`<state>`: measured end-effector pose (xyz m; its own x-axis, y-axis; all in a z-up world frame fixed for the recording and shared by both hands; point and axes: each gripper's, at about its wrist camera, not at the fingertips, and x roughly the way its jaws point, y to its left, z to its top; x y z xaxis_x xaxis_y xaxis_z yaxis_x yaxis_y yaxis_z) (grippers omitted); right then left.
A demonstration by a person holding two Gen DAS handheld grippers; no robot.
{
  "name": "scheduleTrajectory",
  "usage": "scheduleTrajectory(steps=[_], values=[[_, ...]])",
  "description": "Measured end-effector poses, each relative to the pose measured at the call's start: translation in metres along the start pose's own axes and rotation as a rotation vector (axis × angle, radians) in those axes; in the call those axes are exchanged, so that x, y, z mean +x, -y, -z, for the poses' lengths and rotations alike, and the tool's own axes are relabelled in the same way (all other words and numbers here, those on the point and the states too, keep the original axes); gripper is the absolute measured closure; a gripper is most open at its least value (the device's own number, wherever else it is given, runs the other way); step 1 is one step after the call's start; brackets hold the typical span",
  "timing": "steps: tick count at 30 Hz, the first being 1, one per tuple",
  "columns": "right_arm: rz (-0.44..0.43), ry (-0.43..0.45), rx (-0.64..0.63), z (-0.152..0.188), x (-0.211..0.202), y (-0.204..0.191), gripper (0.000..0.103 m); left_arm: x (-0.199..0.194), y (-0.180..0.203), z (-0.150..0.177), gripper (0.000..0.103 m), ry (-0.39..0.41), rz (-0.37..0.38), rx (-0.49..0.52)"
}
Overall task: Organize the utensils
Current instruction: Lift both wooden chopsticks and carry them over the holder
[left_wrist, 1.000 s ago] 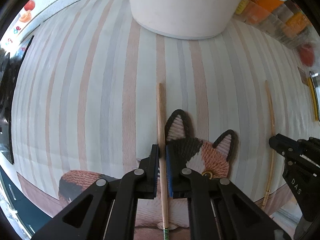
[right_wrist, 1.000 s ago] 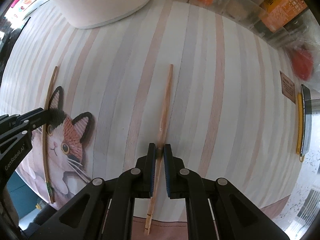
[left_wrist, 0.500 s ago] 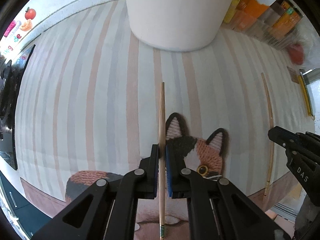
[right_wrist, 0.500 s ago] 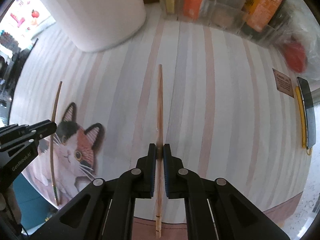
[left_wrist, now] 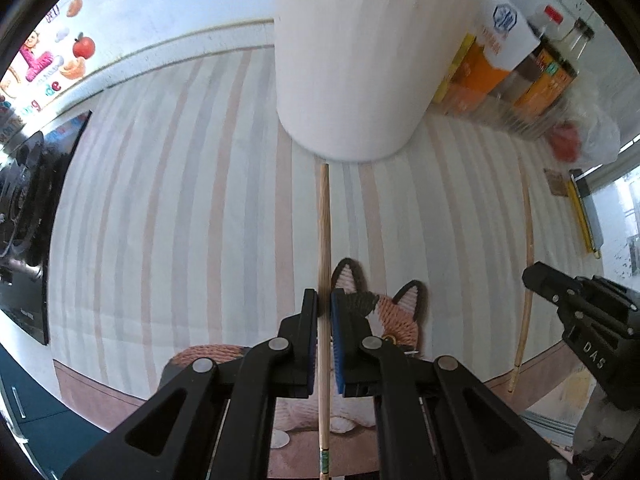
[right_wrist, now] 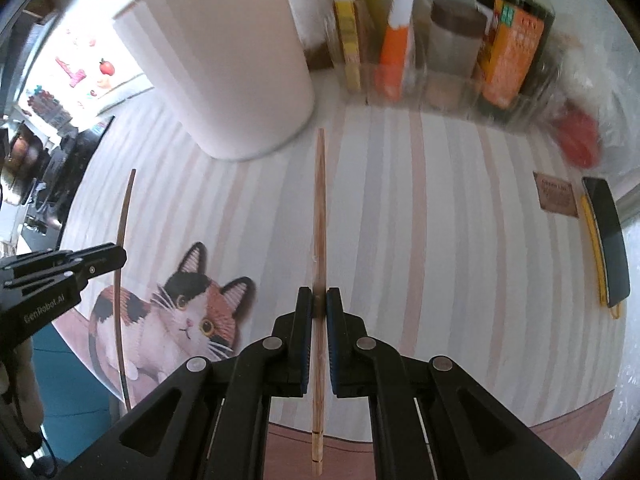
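Note:
My left gripper [left_wrist: 324, 304] is shut on a wooden chopstick [left_wrist: 323, 232] with a green band near its lower end; its tip points at the foot of a tall white cylindrical container [left_wrist: 360, 60]. My right gripper [right_wrist: 319, 302] is shut on a second wooden chopstick [right_wrist: 320, 208], which points toward the same white container [right_wrist: 224, 68]. Both chopsticks hang above the striped mat [left_wrist: 180, 208] with a cat picture [right_wrist: 176, 312]. In the left wrist view the right gripper [left_wrist: 532, 280] shows at the right edge with its chopstick [left_wrist: 528, 240]. The right wrist view has the left gripper [right_wrist: 120, 256] at the left edge, holding its chopstick [right_wrist: 122, 216].
Bottles, jars and cartons [right_wrist: 508, 48] line the back behind the mat. A red object in a plastic bag [right_wrist: 576, 140] lies at the back right. A dark tool with a yellow edge [right_wrist: 606, 240] and a small brown label [right_wrist: 558, 198] sit at the right. Dark appliances [left_wrist: 24, 216] stand left.
Both grippers have risen with their chopsticks off the mat and tilted up, so the white container's side and the bottles behind have come into view.

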<state>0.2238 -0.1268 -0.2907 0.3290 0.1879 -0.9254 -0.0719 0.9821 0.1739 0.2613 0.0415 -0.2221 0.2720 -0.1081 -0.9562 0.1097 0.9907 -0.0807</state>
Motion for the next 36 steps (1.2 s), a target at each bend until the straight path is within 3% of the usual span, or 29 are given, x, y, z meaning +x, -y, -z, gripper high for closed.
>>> scheduleTrajectory(steps=[4,6,12,23,28,36], values=[[-0.032,0.033,0.0,0.001,-0.015,0.003,0.096,-0.016,-0.003,-0.005,0.099,0.039,0.019,-0.025],[-0.043,0.042,-0.001,-0.022,-0.011,0.001,0.096,-0.023,-0.002,-0.008,0.099,0.061,0.024,-0.034],[-0.085,0.116,-0.008,-0.041,-0.035,-0.01,0.096,-0.06,-0.011,-0.024,0.099,0.151,0.056,-0.071],[-0.188,0.343,-0.019,-0.097,-0.117,-0.029,0.096,-0.156,-0.012,-0.059,0.099,0.385,0.108,-0.111],[-0.229,0.458,-0.016,-0.134,-0.148,-0.035,0.096,-0.198,-0.014,-0.094,0.099,0.504,0.14,-0.119],[-0.249,0.607,-0.016,-0.21,-0.165,-0.048,0.096,-0.222,-0.01,-0.166,0.099,0.636,0.13,-0.09]])
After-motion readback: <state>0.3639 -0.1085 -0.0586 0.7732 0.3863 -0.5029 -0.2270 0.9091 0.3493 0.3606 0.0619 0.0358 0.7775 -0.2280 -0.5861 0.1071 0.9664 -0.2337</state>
